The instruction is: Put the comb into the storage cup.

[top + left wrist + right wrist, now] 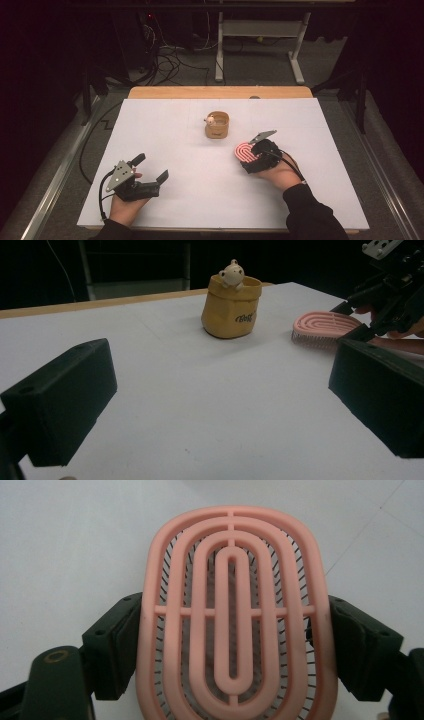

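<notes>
Left gripper [152, 169] idle near the table's left edge, jaws wide, nothing between. Centre-back, yellow pouch [217, 125] upright. Right gripper [248, 154] clasping pink brush [232, 615] by both flanks, bristles down on white table [190, 200]; smooth rounded rim likely to slip out on lifting.

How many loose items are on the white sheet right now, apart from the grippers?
2: a pink brush lying bristles down between the right gripper's jaws, and a tan pot with a small figure at its rim, standing farther back near the centre.
</notes>
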The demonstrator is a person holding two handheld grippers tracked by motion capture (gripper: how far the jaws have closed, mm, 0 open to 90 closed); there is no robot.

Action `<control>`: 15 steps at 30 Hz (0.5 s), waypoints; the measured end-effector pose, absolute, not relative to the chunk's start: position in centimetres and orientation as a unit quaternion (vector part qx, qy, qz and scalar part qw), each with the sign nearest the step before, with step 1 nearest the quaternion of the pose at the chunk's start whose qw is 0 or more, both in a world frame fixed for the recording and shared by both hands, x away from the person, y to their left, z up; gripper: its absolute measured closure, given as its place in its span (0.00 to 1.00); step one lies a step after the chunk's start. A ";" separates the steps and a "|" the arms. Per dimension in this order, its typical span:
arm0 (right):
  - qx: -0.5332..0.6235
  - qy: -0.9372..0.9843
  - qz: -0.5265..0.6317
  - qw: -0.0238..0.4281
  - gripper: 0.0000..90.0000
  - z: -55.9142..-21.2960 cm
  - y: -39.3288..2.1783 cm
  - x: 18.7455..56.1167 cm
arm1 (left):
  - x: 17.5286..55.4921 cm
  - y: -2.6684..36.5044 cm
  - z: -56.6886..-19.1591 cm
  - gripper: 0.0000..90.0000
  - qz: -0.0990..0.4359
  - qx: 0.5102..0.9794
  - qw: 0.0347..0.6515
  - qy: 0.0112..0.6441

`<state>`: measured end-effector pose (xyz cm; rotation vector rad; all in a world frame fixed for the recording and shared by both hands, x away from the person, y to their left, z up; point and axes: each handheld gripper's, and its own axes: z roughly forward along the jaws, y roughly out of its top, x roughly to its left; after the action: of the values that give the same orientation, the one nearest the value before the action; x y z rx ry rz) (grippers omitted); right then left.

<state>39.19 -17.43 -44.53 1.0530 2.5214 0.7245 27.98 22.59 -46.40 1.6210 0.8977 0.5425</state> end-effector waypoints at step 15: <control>0.374 0.877 0.257 0.161 0.22 -44.7 -17.4 39.2 | 28.0 22.6 -46.4 0.00 0.232 0.689 0.570 0.383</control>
<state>39.17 -17.42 -44.66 1.0674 2.5036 0.7342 27.98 22.60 -46.39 1.6164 0.8990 0.5451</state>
